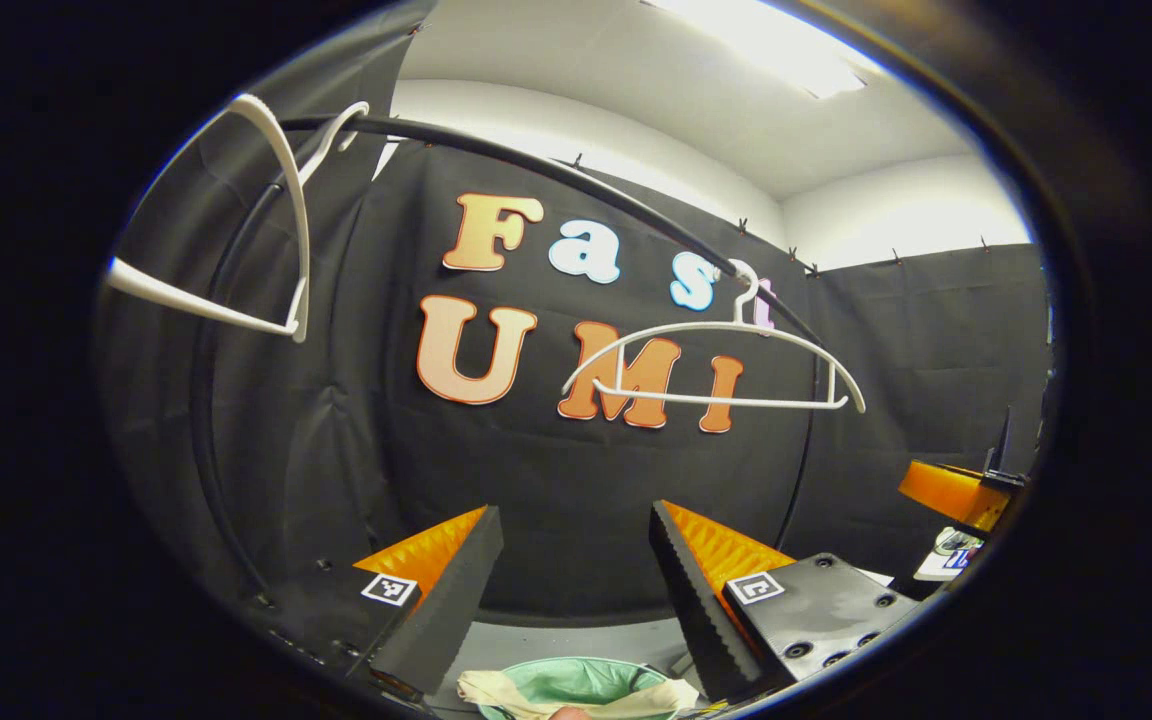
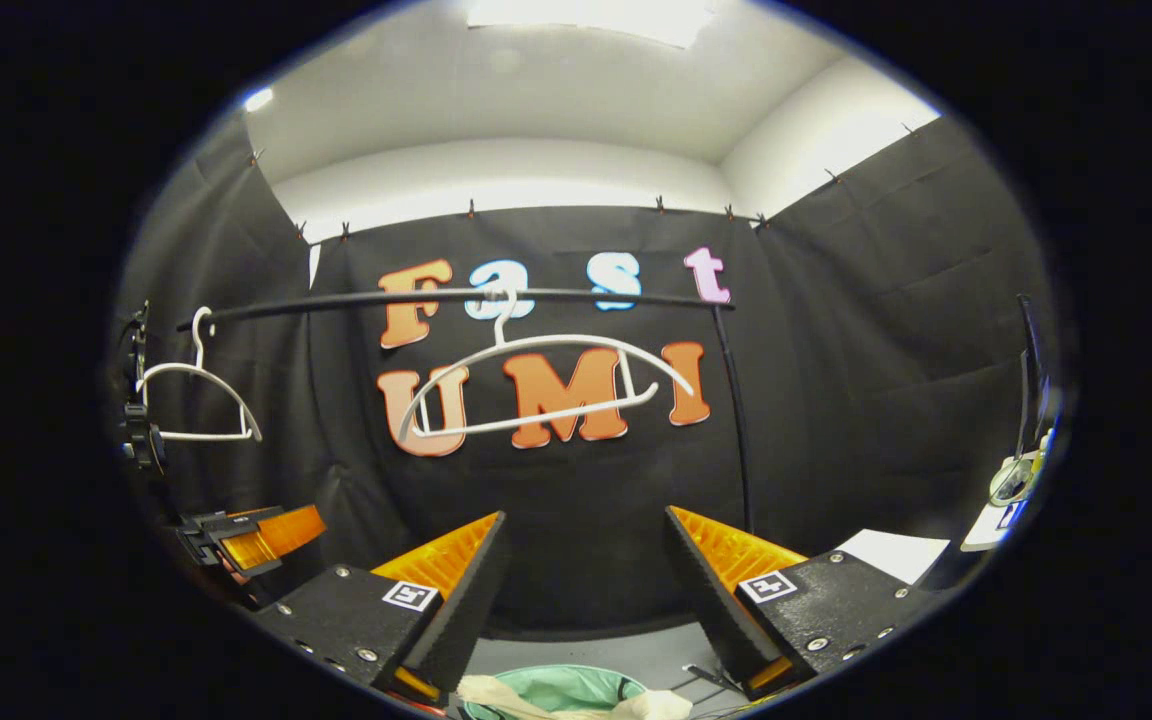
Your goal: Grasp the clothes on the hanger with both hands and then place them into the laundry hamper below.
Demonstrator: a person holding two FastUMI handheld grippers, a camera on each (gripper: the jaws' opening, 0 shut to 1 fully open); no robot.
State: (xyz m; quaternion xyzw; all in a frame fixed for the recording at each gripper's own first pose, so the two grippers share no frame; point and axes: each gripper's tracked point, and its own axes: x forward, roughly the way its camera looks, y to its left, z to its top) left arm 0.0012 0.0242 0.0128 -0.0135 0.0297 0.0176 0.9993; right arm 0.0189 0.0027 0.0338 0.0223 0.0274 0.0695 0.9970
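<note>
We log both grippers, left (image 1: 571,590) and right (image 2: 581,590), spread wide, grasping nothing. At six o'clock: round mint-green plastic hamper (image 2: 561,690) containing crumpled cream cloth (image 2: 516,697). At twelve: two bare white plastic hangers (image 2: 526,385) on a black rail (image 2: 456,296).

- Two white hangers on black rail (image 2: 456,296), both bare. Nearer-centre hanger (image 2: 526,385) hangs tilted in right gripper view; other hanger (image 2: 198,395) sits far along the rail, well apart.
- Laundry hamper (image 2: 576,690) below: pale green, round rim, open top.
- Clothes (image 2: 576,703): cream fabric, crumpled, draped across hamper's near rim, partly inside.
- Left gripper view: hamper (image 1: 576,680) with the cloth (image 1: 576,698) across its rim.
</note>
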